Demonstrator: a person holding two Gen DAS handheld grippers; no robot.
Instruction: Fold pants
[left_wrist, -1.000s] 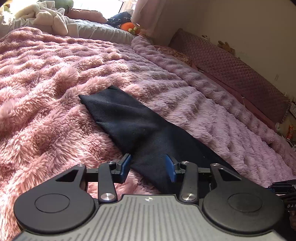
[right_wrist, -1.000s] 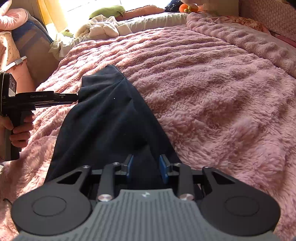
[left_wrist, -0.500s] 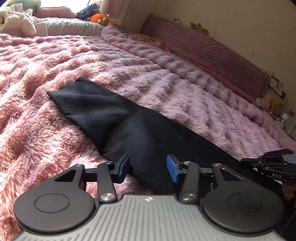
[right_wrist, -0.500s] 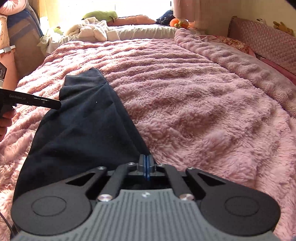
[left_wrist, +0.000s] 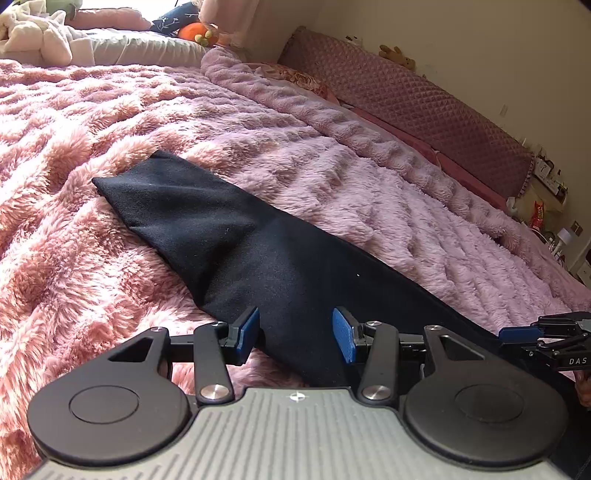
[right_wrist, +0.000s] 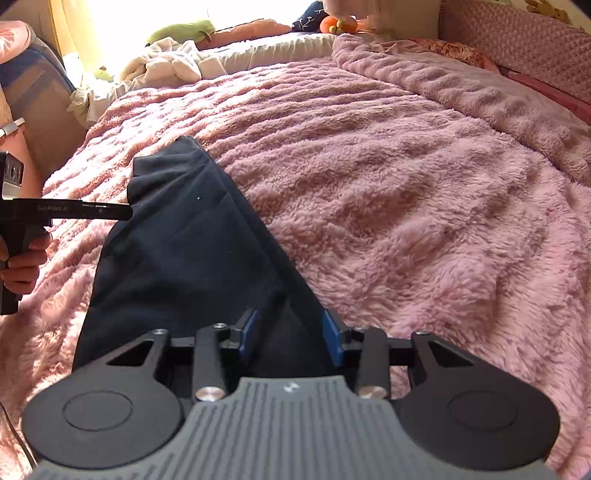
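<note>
Pants of soft black fabric (left_wrist: 236, 236) lay as one long, narrow strip across the fluffy pink plush blanket (left_wrist: 55, 229) that covered the bed; whether they were already doubled leg over leg could not be told. From the left wrist view the far end was rounded and fully visible, while the near end disappeared under the camera body. From the right wrist view the strip widened towards the camera, and its nearest part was hidden behind the device.

The left gripper (left_wrist: 295, 334) hovered low over the cloth with its blue pads (left_wrist: 248, 330) parted and nothing pinched between them — fabric showed in the gap, but whether a pad touched it was unclear. The right gripper (right_wrist: 291, 338) had just been opening; its jaws stood moderately apart with black fabric lying between them, the pads not pressing on it. At the left edge of the right wrist view the other tool reached in side-on, its tip against the pants' edge, held by a hand (right_wrist: 22, 258) that was cut off by the frame.

Beyond, a crumpled white cloth (right_wrist: 173, 66) and an orange toy (right_wrist: 338, 24) sat by the bright, washed-out window — details there were hard to make out.
</note>
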